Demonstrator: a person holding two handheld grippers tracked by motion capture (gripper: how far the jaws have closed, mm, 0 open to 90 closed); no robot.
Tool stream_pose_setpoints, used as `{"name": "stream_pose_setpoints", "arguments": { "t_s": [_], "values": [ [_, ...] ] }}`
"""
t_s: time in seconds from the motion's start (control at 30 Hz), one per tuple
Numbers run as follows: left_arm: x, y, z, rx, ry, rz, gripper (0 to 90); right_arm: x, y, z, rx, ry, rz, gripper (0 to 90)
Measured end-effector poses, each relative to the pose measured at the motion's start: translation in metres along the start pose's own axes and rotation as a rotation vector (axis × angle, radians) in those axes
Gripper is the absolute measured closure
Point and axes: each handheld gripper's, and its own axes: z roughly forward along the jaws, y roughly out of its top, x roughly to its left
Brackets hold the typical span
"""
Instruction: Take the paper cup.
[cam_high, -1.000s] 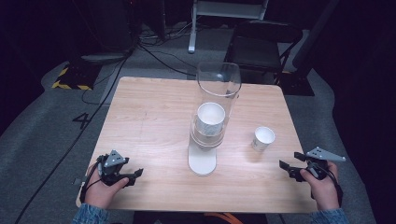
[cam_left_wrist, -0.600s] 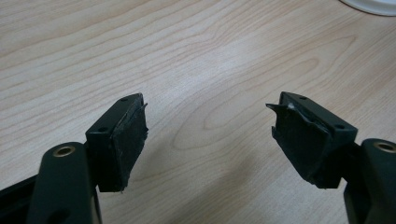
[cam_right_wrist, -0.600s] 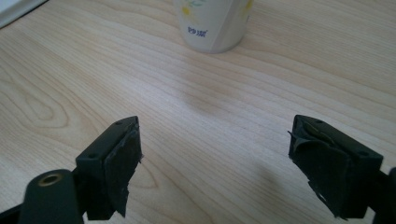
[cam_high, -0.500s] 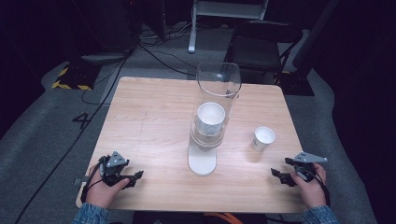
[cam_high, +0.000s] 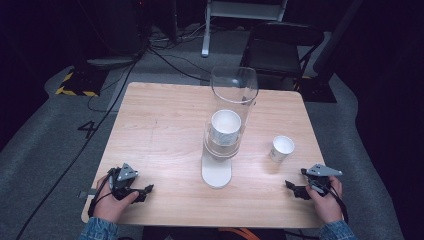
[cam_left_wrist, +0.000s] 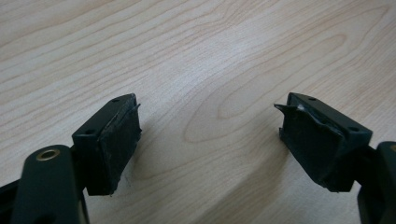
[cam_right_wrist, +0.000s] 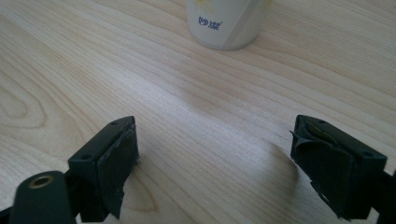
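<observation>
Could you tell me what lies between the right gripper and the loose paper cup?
Nothing: the right gripper view shows bare wooden table between the open right gripper and the paper cup.

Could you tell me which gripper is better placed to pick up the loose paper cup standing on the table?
Right. The right gripper is open, and the paper cup stands just ahead of it; the left gripper sits across the table, beyond the cup dispenser.

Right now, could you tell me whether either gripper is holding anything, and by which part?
Nothing is held. The left gripper and right gripper both stand open over bare table, and the single paper cup lies ahead of the right one, untouched.
</observation>
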Motion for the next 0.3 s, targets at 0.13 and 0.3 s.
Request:
{"name": "stream_pose_setpoints", "arguments": {
  "t_s": [0.13, 0.3],
  "values": [
    [0.0003, -0.0001, 0.0019, -0.002, 0.0, 0.002, 14.3, -0.0018, 0.0001, 0.0009, 0.011, 0.006, 0.03, 13.3],
    [0.0001, 0.0001, 0.0026, -0.005, 0.005, 0.003, 13.6, -0.0017, 0.0003, 0.0012, 0.016, -0.002, 0.04, 12.0]
  ]
}}
